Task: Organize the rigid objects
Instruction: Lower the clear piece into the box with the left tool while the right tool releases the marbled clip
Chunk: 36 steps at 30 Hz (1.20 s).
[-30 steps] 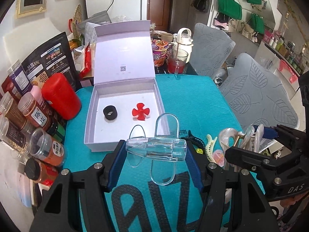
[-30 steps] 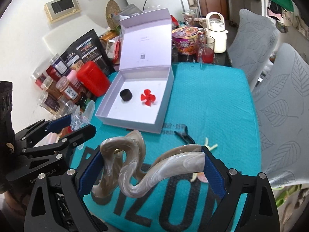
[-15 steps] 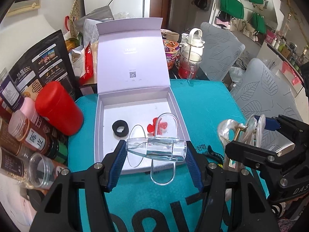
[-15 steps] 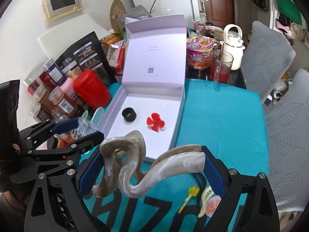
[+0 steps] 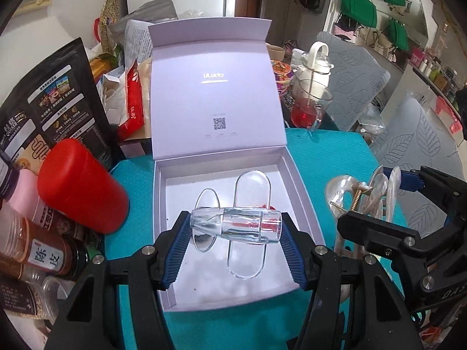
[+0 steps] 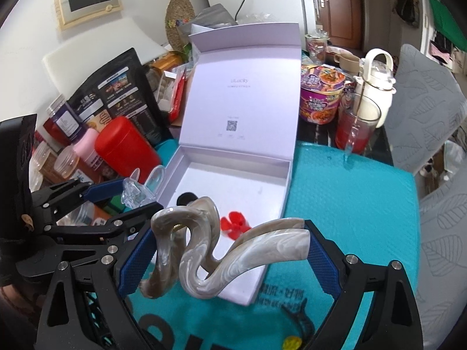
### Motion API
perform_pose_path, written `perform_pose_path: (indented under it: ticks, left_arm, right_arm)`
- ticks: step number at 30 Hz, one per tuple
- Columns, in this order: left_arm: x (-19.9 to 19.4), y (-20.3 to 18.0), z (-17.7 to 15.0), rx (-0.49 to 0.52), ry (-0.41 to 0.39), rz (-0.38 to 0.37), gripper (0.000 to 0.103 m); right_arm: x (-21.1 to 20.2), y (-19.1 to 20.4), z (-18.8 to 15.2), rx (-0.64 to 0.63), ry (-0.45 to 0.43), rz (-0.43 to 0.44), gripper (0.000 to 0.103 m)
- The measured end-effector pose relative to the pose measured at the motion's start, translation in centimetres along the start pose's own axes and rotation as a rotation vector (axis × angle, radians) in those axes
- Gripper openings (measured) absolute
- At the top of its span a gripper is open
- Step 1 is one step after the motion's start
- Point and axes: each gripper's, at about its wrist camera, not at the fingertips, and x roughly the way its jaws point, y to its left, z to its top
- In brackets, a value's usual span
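The left gripper [image 5: 235, 229] is clamped on a clear plastic hair clip [image 5: 236, 227], its blue pads pressing the two ends of the clip's barrel, and holds it in the air above the open white box [image 5: 300, 192]. The clip's two rounded clear loops stick out above and below the barrel, over the box floor. The right gripper [image 6: 230, 252] grips a large marbled beige hair claw [image 6: 204, 250] across its width, one pad on the looped end and the other on the straight end, and holds it over the near edge of the same box. Inside the box, in the right wrist view, lie a small red flower-shaped clip [image 6: 235, 224] and a black ring [image 6: 186, 197], partly hidden behind the claw. The box lid [image 5: 214, 99] stands upright at the back. The box sits on a teal mat [image 6: 350, 204]. A red canister [image 5: 81, 186] and several spice jars [image 5: 43, 256] stand just beside the box on its left, and a glass of red drink [image 6: 357, 129] is behind the mat. A black clip [image 6: 297, 318] and a yellow piece [image 6: 292, 342] lie on the mat close to the right gripper.
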Motion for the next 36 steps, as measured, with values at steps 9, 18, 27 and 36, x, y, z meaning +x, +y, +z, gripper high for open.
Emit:
perform_pose_path:
  ticks: [9, 18, 27, 36]
  left_arm:
    - [4.0, 1.4, 1.8, 0.021, 0.01, 0.012, 0.059]
    - [8.0, 3.1, 3.3, 0.031, 0.01, 0.02, 0.059]
    - [10.8, 4.5, 3.7, 0.017, 0.036, 0.025, 0.059]
    - [12.9, 5.1, 3.8, 0.011, 0.063, 0.053, 0.059]
  right_arm:
    - [4.7, -1.3, 1.9, -0.035, -0.013, -0.006, 0.096]
    - [8.7, -2.5, 3.6, -0.044, -0.043, -0.008, 0.096]
    - [11.6, -3.2, 4.9, -0.042, -0.067, -0.018, 0.096]
    - [14.2, -3.7, 5.1, -0.044, -0.042, -0.04, 0.096]
